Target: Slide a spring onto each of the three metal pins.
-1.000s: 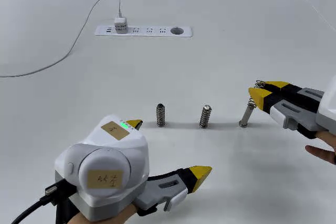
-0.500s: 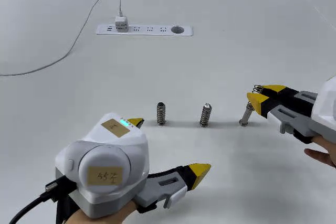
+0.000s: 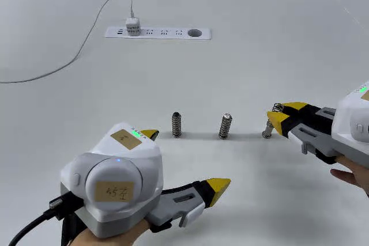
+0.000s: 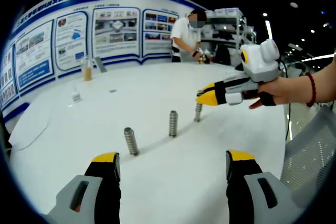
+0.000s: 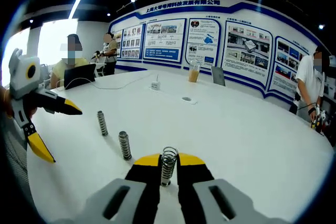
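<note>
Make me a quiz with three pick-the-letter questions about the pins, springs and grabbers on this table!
1. Where is the long white power strip?
A. Beyond the row of upright metal pins, farther from the person.
B. Between the two grippers.
C. Under a gripper.

2. How many pins already wear a coiled steel spring, with no gripper at them?
A. One.
B. Two.
C. Three.

3. How are the yellow-tipped left gripper's fingers?
A. Shut on a spring.
B. Wide open, holding nothing.
C. Shut on a pin.

Answers:
1 A: it lies past the pins in the head view.
2 B: the left pin and the middle one are sprung, while the right gripper holds the third spring.
3 B: a wide gap shows between them.
</note>
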